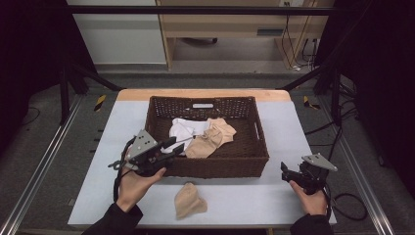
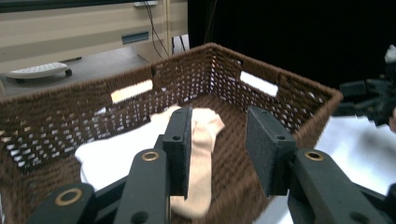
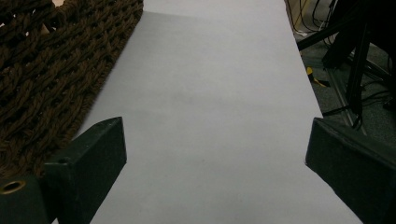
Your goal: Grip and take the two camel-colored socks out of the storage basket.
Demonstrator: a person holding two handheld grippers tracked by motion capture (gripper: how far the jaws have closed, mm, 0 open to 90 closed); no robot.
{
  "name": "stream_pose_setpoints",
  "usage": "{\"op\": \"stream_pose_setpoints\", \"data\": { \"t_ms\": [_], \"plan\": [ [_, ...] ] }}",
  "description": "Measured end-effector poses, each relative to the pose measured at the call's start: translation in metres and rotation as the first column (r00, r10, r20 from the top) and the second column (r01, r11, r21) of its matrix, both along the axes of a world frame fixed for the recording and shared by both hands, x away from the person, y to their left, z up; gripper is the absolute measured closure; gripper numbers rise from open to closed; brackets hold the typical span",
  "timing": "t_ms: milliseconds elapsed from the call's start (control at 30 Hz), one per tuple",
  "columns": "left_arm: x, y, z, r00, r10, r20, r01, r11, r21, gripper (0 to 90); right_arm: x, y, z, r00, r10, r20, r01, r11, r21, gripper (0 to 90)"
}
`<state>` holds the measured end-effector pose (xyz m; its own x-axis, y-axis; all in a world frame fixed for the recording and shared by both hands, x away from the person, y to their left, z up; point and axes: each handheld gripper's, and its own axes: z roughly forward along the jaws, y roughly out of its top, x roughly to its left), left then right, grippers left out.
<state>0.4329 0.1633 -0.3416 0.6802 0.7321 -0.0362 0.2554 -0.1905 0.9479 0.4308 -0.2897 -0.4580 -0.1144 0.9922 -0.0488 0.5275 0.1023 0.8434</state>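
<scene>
A brown wicker basket (image 1: 210, 167) stands mid-table with a white cloth (image 1: 182, 130) and beige socks (image 1: 213, 137) inside. One more beige sock (image 1: 190, 200) lies on the table in front of the basket. My left gripper (image 1: 172, 145) hovers over the basket's front left corner, open, with nothing between its pads. In the left gripper view the gripper (image 2: 218, 140) looks into the basket (image 2: 280, 80) at a beige sock (image 2: 205, 135) and the white cloth (image 2: 116, 158) below. My right gripper (image 1: 286, 169) rests near the table's front right, open wide (image 3: 215, 154) over bare table.
The pale tabletop (image 1: 279, 127) runs right of the basket, whose woven wall (image 3: 42, 70) is at the left of the right gripper view. Black frame bars and cables stand beyond the table's right edge (image 3: 355, 70). A wooden desk (image 1: 235, 24) stands behind.
</scene>
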Motion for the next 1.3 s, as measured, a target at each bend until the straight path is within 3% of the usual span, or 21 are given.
{"op": "stream_pose_setpoints", "data": {
  "t_ms": [200, 400, 667, 800, 967, 1067, 1300],
  "plan": [
    [0.027, -0.017, 0.009, 0.9998, 0.015, 0.01, -0.015, 0.9999, -0.009, 58.9, 0.001, 0.0, 0.0, 1.0, -0.001, 0.007, 0.001, 1.0, -0.001, 5.3],
    [0.042, -0.028, 0.012, 0.9999, 0.013, 0.006, -0.013, 0.9999, -0.01, 57.5, 0.002, 0.0, 0.001, 0.9999, -0.004, 0.01, 0.004, 1.0, 0.004, 5.2],
    [0.068, -0.037, 0.013, 0.9989, 0.046, 0.004, -0.046, 0.9989, -0.007, 56.1, 0.002, 0.0, 0.001, 1.0, -0.006, 0.007, 0.006, 1.0, 0.003, 5.1],
    [0.084, -0.042, 0.012, 0.9982, 0.06, -0.003, -0.06, 0.9976, -0.034, 55.7, 0.003, 0.001, 0.0, 1.0, -0.002, 0.006, 0.002, 0.9999, -0.011, 5.1],
    [0.104, -0.054, 0.006, 0.996, 0.088, -0.012, -0.088, 0.996, -0.012, 55.3, 0.004, 0.002, 0.0, 1.0, -0.001, 0.007, 0.001, 1.0, -0.008, 5.1],
    [0.115, -0.063, -0.001, 0.9947, 0.103, -0.011, -0.102, 0.9939, 0.041, 53.6, 0.004, 0.002, 0.001, 1.0, -0.003, 0.008, 0.003, 1.0, -0.004, 5.1],
    [0.133, -0.075, -0.016, 0.9927, 0.117, -0.029, -0.115, 0.9914, 0.062, 51.4, 0.004, 0.003, 0.0, 0.9999, 0.0, 0.012, 0.0, 0.9999, -0.012, 5.1]
  ]
}}
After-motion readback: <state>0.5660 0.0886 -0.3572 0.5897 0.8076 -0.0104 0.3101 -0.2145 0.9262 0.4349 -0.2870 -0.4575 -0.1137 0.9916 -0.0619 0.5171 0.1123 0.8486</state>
